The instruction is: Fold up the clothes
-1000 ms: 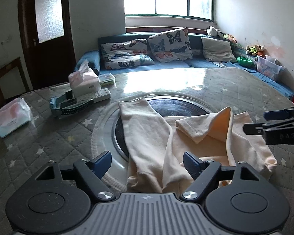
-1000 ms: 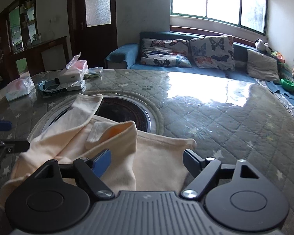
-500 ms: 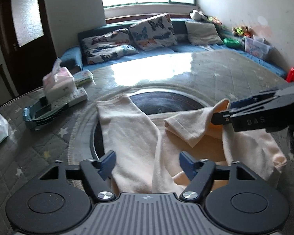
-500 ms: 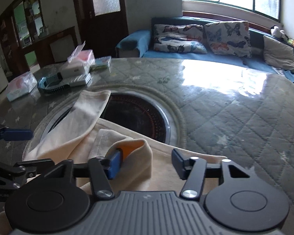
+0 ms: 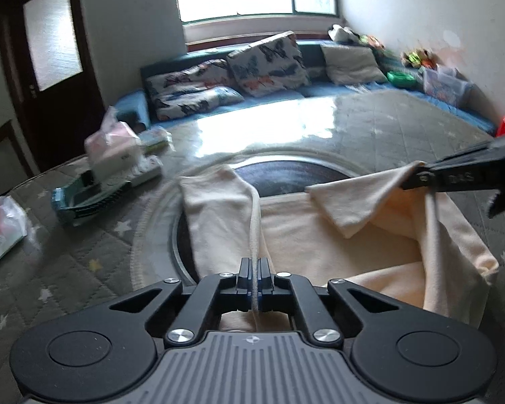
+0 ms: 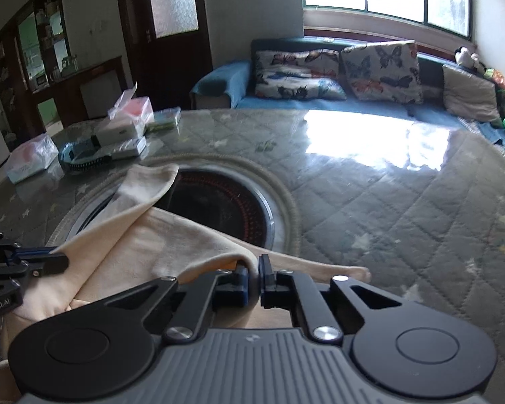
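Note:
A cream garment [image 5: 323, 235] lies crumpled on the quilted table over a round dark glass inset [image 5: 286, 176]. My left gripper [image 5: 254, 284] is shut on a fold of the cream garment near its front edge. My right gripper [image 6: 252, 284] is shut on another fold of the cream garment [image 6: 158, 245] and holds it lifted. The right gripper shows in the left wrist view [image 5: 421, 178] at the right, pinching the raised cloth. The left gripper shows in the right wrist view [image 6: 55, 257] at the left edge, clamped on the cloth.
At the table's far left lie a tissue box [image 5: 114, 151], a teal brush [image 5: 84, 198] and a plastic-wrapped pack [image 5: 0, 232]. A sofa with butterfly cushions [image 5: 266, 64] runs behind the table. A dark door [image 5: 50, 64] stands at the left.
Both grippers have closed from open onto folds of the cream garment. The right gripper has lifted its fold, and the cloth is pulled tauter between the two.

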Motion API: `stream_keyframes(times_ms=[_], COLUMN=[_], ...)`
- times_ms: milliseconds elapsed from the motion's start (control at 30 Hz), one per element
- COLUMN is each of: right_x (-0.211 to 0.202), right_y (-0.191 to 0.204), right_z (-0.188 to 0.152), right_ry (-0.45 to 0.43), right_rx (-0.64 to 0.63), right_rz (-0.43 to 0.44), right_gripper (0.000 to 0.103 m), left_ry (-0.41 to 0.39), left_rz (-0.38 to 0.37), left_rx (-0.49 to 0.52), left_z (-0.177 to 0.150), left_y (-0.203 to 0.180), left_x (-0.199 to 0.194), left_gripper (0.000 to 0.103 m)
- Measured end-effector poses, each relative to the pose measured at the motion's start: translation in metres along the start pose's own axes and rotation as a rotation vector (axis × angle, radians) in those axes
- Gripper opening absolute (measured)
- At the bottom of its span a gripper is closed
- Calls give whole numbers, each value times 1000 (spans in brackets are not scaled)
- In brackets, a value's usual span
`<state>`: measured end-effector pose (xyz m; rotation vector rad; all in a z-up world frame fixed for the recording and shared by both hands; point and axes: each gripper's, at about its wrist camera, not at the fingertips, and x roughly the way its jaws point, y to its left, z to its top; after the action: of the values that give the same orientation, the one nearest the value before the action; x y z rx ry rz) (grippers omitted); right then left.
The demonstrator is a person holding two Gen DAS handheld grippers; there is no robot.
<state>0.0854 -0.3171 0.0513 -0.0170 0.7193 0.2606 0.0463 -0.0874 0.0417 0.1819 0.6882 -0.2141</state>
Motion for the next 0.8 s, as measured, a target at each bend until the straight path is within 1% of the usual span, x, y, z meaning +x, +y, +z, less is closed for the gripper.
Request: stream_keyframes(times_ms=[200, 333, 500, 700, 800], right_x=[-42, -73, -106, -133, -131], right_y=[-17, -32, -48, -68, -80], right_z=[-6, -19, -42, -70, -91], right_ry=[-78, -114, -145, -154, -87], right_rx=[15, 44, 76, 139, 167], right_rz=[-63, -94, -145, -185, -215], right_gripper=[5, 5, 5, 5, 5], left_ry=[-42, -59, -52, -8, 32], left_rz=[37, 61, 76, 42, 40], left_rx=[-99, -152, -198, -257, -261], left_z=[-8, -20, -42, -70, -83], left_y=[26, 44, 59, 71, 73], left_x=[-29, -50, -72, -89, -89], left_gripper=[3, 3, 2, 3, 3])
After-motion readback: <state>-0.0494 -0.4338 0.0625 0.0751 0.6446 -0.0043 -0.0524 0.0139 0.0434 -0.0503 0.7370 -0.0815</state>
